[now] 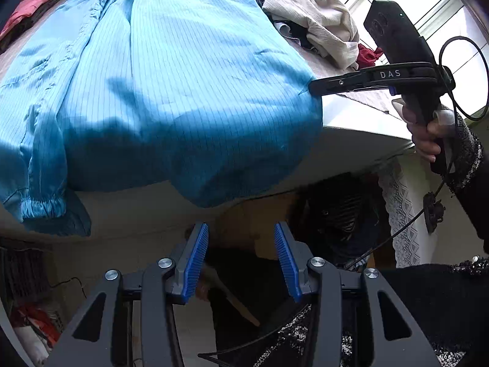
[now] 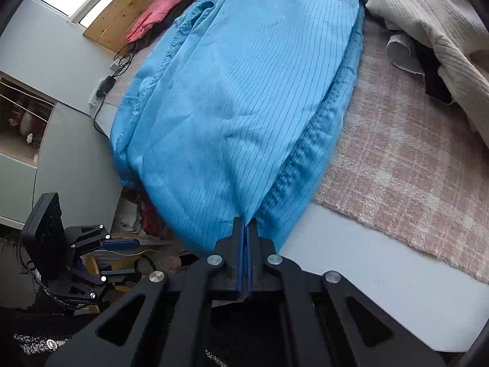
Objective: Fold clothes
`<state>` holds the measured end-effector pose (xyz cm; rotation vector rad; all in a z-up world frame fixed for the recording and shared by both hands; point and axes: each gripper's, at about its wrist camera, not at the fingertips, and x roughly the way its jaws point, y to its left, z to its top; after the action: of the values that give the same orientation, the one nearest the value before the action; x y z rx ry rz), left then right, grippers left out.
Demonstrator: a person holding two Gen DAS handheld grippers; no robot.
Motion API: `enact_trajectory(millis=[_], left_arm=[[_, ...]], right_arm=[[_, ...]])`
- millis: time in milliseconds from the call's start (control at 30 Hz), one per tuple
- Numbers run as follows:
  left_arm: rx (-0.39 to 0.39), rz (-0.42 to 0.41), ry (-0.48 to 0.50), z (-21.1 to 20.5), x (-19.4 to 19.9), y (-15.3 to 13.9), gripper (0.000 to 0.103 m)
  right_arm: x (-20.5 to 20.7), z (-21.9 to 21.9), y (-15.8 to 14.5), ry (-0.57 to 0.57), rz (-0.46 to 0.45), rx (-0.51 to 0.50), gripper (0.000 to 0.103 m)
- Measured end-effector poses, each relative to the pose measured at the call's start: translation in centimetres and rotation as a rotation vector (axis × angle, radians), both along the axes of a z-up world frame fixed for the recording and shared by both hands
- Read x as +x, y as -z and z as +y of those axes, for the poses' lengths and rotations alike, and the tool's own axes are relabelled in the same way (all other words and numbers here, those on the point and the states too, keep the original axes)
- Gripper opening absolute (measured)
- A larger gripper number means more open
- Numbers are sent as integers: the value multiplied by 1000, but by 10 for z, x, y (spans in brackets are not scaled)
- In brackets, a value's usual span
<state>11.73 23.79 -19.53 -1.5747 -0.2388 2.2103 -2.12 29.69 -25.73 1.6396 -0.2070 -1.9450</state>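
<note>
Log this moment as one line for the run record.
step: folding blue shirt | right claw: shut on shirt hem | left claw: open, empty, below the table edge | shirt: hem overhangs the edge

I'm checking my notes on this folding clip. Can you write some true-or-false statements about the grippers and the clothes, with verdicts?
1. The right gripper is shut on the blue striped garment. True.
2. The left gripper holds the garment too. False: it is open and empty, below the table edge.
3. A cream knit sweater lies beside the blue garment. True.
4. The blue garment lies wholly on the table. False: its near end hangs over the edge.
</note>
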Motion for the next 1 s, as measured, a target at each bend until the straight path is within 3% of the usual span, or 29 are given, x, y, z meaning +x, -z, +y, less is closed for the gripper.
enact_trajectory(millis=[100, 200, 233, 267, 367, 533, 667, 800, 867, 1000], left_arm=[[-13, 40, 38, 23, -9, -8, 43], [-25, 79, 77, 46, -19, -16, 43], [-29, 93, 90, 53, -22, -18, 43], [-34, 106, 103, 61, -25, -21, 43], [-68, 147, 125, 78, -34, -27, 43], [-89, 142, 86, 79, -49, -25, 43], [-87, 142, 48, 77, -59, -25, 45], [-74, 152, 34, 83, -71, -23, 54], [-59, 150, 39, 92, -78, -22, 54], [-95, 177, 69, 117, -86, -16, 55]], right_arm=[[-10, 3, 4, 36, -70, -4, 6], [-29, 13, -19, 52, 19, 0, 23], [-39, 17, -27, 70, 53, 19, 33], [-53, 20, -33, 98, 89, 25, 36], [-104, 31, -34, 161, 158, 66, 36], [-157, 35, -10, 168, 105, 59, 36], [-157, 30, 3, 104, 76, 51, 36], [-146, 26, 7, 69, 40, -13, 35], [-144, 27, 5, 84, 33, -32, 4], [-142, 25, -11, 111, 28, -113, 4]])
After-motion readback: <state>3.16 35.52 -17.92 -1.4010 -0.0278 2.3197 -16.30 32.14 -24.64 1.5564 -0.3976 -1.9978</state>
